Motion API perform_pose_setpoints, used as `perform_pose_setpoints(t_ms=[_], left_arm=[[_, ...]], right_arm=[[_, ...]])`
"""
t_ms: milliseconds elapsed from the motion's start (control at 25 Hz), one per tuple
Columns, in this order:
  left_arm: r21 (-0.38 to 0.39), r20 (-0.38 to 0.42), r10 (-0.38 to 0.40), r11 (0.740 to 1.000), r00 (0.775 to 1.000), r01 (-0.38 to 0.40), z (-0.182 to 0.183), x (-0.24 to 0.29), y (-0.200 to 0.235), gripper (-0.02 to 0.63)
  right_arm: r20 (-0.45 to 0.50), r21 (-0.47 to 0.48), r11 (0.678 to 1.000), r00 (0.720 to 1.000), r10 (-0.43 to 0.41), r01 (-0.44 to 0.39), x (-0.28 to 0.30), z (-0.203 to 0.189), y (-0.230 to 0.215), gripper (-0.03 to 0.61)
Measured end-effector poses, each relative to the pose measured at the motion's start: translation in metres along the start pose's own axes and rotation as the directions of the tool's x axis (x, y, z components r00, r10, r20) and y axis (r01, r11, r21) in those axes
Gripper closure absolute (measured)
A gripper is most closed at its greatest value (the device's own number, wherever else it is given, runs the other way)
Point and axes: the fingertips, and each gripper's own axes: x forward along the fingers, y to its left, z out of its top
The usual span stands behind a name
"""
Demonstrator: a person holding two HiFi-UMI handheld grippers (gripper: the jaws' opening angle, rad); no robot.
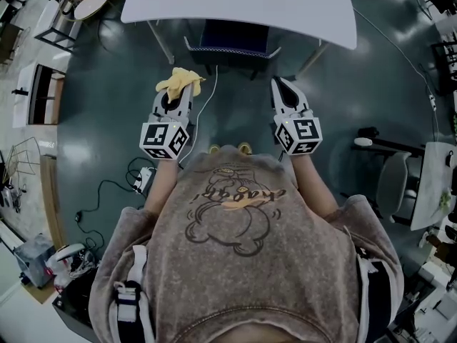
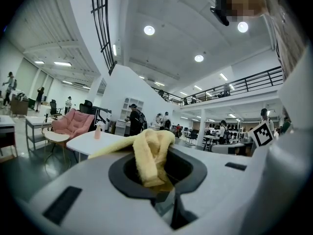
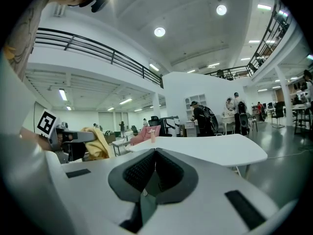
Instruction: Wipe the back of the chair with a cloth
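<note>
- A dark grey floor (image 1: 107, 120) is seen under everything in the head view; its middle part is bare, and other furniture is placed only at the edges of the room.
- A white table (image 1: 243, 6) is placed in front of the person, and its top lies between the two grippers and the chair.
- The chair (image 1: 232, 38) is pushed under this table. Only a dark blue part with a light frame is shown below the table edge; the rest is covered by the table top, so it cannot be told which part is the back.
- A pink armchair (image 2: 73, 124) is seen far behind the table in the left gripper view, and several people are standing further behind.
- The left gripper (image 1: 176, 97) is held up in front of the body, near the table edge but apart from it. Its jaws are clamped on the cloth.
- The right gripper (image 1: 280, 90) is held beside it, a little apart. Its jaws are pressed together and nothing is held between them.
- The cloth (image 1: 178, 81) is yellow and crumpled. It hangs over the tips of the left jaws and is well apart from the chair.
- A thin white cable (image 1: 203, 113) runs over the floor between the grippers towards the table.
- A small bottle (image 2: 97, 131) stands upright on the table top.
</note>
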Motion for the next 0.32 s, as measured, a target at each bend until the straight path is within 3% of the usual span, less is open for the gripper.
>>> perform_pose_setpoints(t_ms=[320], left_arm=[[0.001, -0.018, -0.003, 1.0, 1.0, 0.003, -0.0001, 0.0003, 0.0036, 0.549]], right_arm=[[0.006, 0.0, 1.0, 1.0, -0.013, 0.013, 0.003, 0.0007, -0.0019, 0.552]])
